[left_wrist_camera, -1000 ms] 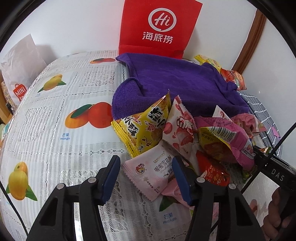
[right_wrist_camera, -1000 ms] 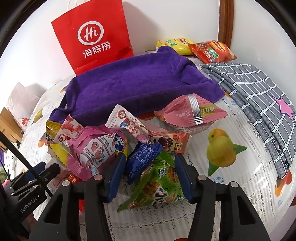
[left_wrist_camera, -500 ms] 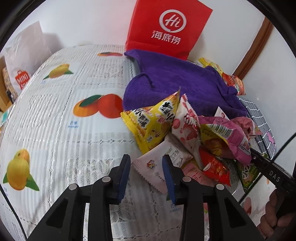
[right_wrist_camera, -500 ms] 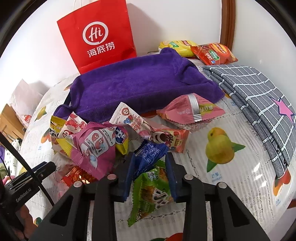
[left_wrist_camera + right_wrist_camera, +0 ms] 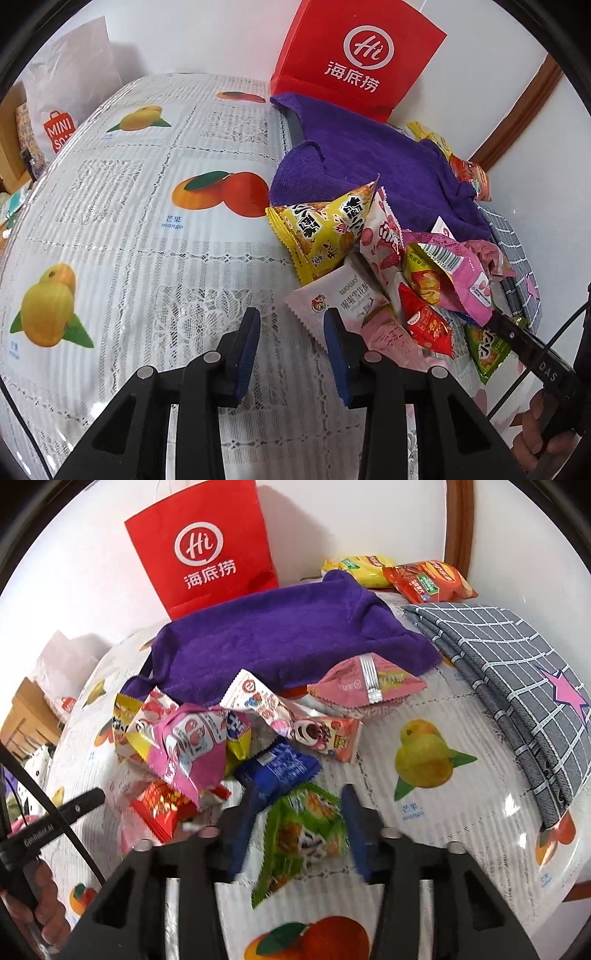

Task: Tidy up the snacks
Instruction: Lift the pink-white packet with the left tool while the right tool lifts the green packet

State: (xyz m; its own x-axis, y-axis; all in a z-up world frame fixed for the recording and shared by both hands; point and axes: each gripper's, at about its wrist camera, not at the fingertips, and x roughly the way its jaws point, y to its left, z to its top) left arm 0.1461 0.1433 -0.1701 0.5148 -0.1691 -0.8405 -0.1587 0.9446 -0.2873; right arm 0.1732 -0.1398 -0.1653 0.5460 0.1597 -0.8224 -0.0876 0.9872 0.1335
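Right now the sorting looks barely started: the right gripper [image 5: 295, 814], jaws opening, straddles the green packet [image 5: 306, 834] at lower centre; next, probably a fresh pinch. The left gripper [image 5: 291, 338] is clenched on nothing, just left of the snack pile [image 5: 388, 266].

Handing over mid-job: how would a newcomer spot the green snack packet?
Find the big purple towel on the fruit-print tablecloth; the snack pile lies in front. The crinkly green snack packet lies nearest, between the opening right gripper jaws, the pile's only green wrapper.
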